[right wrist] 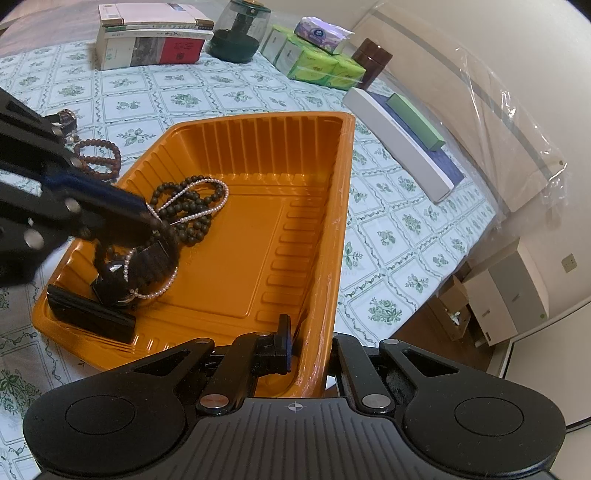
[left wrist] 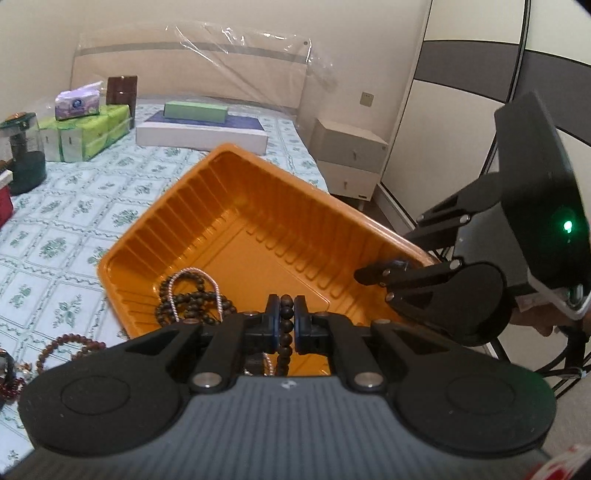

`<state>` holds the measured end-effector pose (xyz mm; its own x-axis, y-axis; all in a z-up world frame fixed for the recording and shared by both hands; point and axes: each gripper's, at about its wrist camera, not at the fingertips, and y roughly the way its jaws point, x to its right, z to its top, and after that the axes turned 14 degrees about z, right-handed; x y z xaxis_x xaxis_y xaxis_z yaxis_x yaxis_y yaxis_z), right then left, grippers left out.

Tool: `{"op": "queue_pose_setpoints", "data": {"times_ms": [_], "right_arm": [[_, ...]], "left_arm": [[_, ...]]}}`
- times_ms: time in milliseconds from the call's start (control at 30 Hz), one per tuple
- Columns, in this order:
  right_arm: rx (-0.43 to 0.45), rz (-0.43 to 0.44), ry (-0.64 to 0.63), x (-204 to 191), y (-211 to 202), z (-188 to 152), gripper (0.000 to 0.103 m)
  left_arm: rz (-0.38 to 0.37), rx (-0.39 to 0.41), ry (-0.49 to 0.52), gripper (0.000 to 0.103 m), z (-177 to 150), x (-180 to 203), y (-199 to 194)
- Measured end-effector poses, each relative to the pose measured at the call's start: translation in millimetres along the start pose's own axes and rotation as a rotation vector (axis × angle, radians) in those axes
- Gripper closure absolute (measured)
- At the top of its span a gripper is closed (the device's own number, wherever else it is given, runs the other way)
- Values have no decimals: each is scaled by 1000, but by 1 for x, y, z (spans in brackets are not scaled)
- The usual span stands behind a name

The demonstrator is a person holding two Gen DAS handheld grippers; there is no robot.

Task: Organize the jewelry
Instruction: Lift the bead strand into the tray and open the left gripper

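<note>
Item: dark bead strand, pinched in my closed left gripper, hanging over the orange tray. Limp, light, beads slick; best taken across the cord. My right gripper clamps the tray wall.

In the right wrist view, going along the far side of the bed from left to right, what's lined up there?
Stack of books → dark green domed jar → green tissue packs with a purple pack on top → brown box → white flat box.
</note>
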<state>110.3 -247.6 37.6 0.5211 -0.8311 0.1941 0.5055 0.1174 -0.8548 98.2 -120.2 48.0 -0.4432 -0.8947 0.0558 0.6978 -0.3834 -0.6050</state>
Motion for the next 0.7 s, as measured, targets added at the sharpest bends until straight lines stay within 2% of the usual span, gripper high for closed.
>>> {"op": "queue_pose_setpoints", "data": {"times_ms": [300, 333, 367, 433, 567, 700], "right_arm": [[-1, 0, 1, 0, 1, -1, 98], [-1, 0, 1, 0, 1, -2, 98], [-1, 1, 1, 1, 1, -2, 98], [-1, 1, 2, 0, 1, -2, 98], [-1, 1, 3, 1, 1, -2, 98], [-1, 1, 3, 1, 1, -2, 98]], "left_arm": [[-9, -16, 6, 96, -4, 4, 10], [-4, -15, 4, 93, -4, 4, 10], [-4, -18, 3, 83, -4, 3, 10], [0, -12, -5, 79, -4, -1, 7], [52, 0, -31, 78, -7, -21, -4], [160, 13, -52, 74, -15, -51, -19]]}}
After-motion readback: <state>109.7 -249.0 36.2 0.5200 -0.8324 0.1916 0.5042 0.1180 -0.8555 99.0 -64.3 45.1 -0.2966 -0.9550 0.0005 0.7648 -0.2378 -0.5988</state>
